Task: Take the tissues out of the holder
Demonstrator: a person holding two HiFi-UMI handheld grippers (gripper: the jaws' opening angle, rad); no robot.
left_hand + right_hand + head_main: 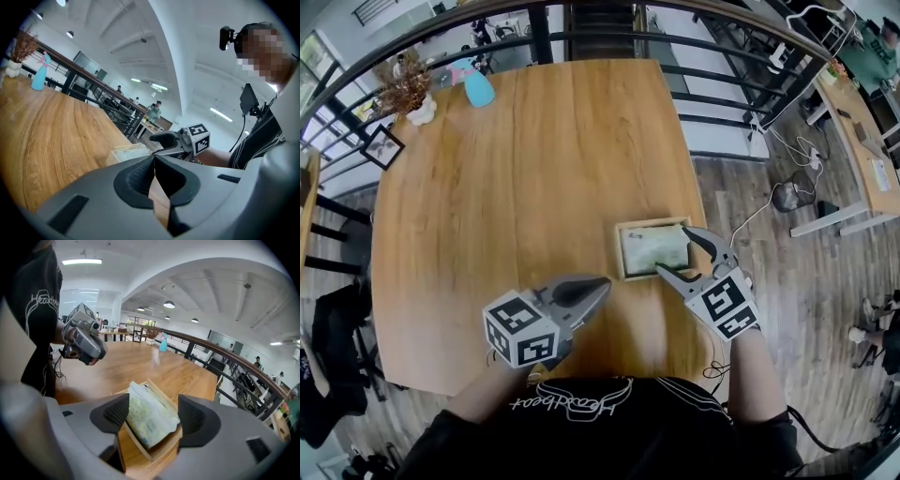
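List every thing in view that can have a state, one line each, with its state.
right gripper: open, jaws either side of the tissue pack, not pressing it.
left gripper: shut, empty.
tissue pack: in the holder, lying tilted.
holder: on the table, open-topped.
spray bottle: upright.
vase: upright, dried plant inside.

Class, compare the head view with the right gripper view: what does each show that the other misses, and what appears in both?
Only the head view: the floor, the picture frame at the table's corner, and the marker cube on the right gripper.
Only the right gripper view: ceiling lamps, and the textured pads of that gripper's fingers, standing apart with the tissue pack between them.
Both: the wooden holder, the tissue pack, the blue bottle, the left gripper and the table.
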